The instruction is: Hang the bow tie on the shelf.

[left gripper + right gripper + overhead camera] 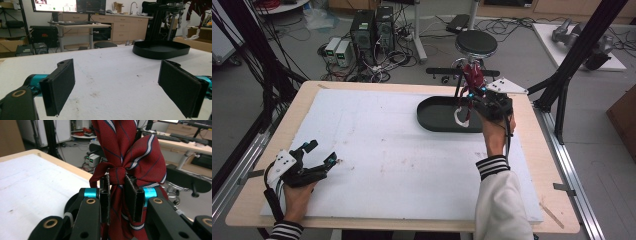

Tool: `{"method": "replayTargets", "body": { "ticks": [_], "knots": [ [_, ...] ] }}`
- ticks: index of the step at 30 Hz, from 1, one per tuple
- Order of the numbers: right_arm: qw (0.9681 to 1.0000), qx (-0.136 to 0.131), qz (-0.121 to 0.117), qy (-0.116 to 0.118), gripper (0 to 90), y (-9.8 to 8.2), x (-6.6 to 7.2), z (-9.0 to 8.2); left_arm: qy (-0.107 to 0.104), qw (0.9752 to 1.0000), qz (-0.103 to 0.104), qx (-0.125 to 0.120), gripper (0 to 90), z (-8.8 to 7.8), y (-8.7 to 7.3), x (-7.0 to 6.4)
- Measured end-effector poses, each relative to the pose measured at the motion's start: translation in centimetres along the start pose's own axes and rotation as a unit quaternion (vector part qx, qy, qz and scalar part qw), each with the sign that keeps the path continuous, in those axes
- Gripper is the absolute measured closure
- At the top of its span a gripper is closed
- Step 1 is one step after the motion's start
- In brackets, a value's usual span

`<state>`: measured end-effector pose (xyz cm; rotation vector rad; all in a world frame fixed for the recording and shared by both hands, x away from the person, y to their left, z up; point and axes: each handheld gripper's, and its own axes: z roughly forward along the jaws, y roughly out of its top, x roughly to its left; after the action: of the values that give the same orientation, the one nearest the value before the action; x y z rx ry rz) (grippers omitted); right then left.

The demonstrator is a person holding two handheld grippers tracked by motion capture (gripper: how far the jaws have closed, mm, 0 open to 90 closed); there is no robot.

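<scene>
Clearly a robotics lab or research workroom: computer towers (373, 30) on the floor amid tangled cables (387, 62), black aluminium frame struts (579, 47) round a foam-topped wooden table (362, 145), large monitors (72, 5) on a standing desk (80, 26), wooden cabinets with a sink tap (132, 7) behind.

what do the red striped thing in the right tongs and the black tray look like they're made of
The red bow tie, clamped in the right tongs, looks like woven fabric, perhaps silk or polyester: fine ribbed weave, slight sheen, soft gathered folds, navy and white stripes. The black tray looks like moulded plastic, though coated metal is possible: a smooth, semi-matt, one-piece oval wall with a rounded rim.
</scene>
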<state>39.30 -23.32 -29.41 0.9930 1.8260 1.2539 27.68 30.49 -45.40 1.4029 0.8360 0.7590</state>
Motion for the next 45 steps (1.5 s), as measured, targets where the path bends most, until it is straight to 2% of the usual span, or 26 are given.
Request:
{"method": "replayTargets", "body": {
  "ticks": [13,25,28,33,41,45],
  "knots": [
    [0.9995,0.004,-0.002,-0.033,75.5,0.9,-2.0,2.2,0.001,1.0,0.001,0.0,14.5,0.0,0.0,0.0],
    [0.9985,0.013,0.006,-0.052,75.5,1.4,-3.4,3.9,0.0,1.0,-0.003,-0.001,14.5,0.0,0.0,0.0],
    [0.9978,0.008,0.001,-0.066,75.5,1.3,-3.7,4.4,0.0,1.0,-0.003,0.0,14.5,0.0,0.0,0.1],
    [0.9974,0.006,0.013,-0.07,75.5,1.1,-4.3,5.0,0.0,1.0,-0.003,0.0,14.5,0.0,0.0,0.0],
    [0.9972,0.006,0.017,-0.073,75.4,1.6,-4.7,5.9,0.001,1.0,-0.002,0.0,14.4,0.0,0.0,0.0],
    [0.9964,0.005,0.014,-0.083,75.4,1.5,-4.8,6.3,0.0,1.0,-0.001,0.001,14.5,0.0,0.0,0.1]
  ]
}}
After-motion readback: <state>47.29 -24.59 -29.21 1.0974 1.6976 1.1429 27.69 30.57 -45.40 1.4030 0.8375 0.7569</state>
